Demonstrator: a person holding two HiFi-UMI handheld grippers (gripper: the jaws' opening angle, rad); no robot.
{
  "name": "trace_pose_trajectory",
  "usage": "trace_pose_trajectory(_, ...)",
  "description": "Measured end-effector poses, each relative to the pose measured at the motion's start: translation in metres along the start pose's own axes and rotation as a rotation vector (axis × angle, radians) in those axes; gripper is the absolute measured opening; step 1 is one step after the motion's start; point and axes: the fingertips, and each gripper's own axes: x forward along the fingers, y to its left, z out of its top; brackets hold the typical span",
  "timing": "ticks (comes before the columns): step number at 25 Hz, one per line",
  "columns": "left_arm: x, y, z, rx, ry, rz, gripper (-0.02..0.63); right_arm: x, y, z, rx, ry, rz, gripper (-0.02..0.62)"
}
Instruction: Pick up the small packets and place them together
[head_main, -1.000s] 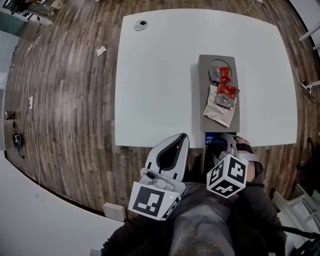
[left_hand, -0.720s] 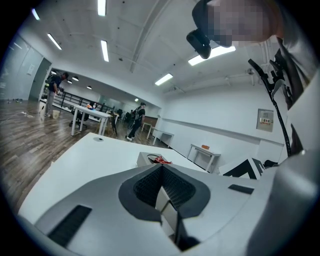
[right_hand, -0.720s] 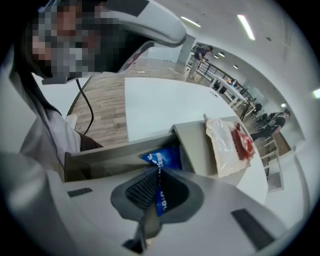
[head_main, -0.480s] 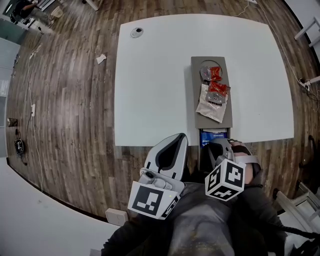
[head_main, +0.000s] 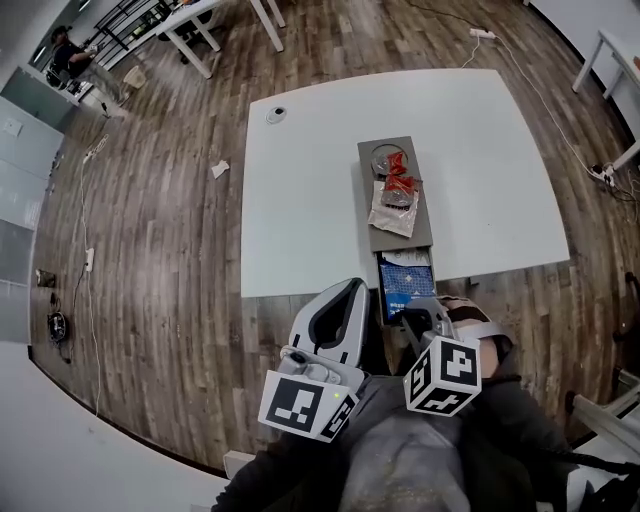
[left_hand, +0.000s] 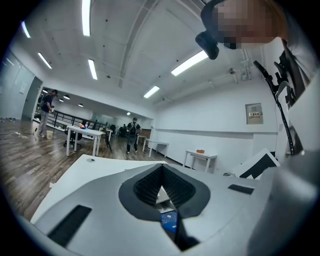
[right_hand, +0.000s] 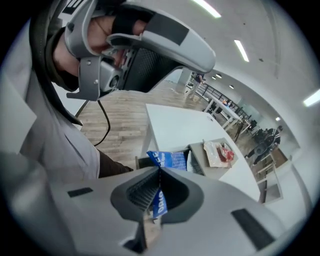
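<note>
Fingers together, with nothing between them, on the left gripper (left_hand: 161, 167), which is held low beside the person's body, short of the white table (head_main: 300, 200). On the table, a grey tray (head_main: 365, 200) carries two red packets (head_main: 397, 165) and a pale packet (head_main: 393, 213), lying close together and partly overlapping. The right gripper (right_hand: 159, 169) has its fingers clamped on the edge of a blue packet (right_hand: 167, 160), held just at the tray's near end, over the table's near edge.

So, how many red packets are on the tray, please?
2: far red packet at the far end of the tray; near red packet touching the pale packet. Others may be hidden.
</note>
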Motion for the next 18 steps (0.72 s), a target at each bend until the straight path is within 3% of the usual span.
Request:
trace_pose_trajectory(10,-0.006,-0.04,0.021,0.05,-0.062,-0.038,0.003,-0.047,-0.009,0.011,-0.046,-0.077,-0.102,0.015)
trace_pose_trajectory(18,-0.002,-0.036,0.025,0.053,-0.068,-0.025,0.003,-0.054,-0.034,0.014,-0.058,-0.084,-0.172,0.015)
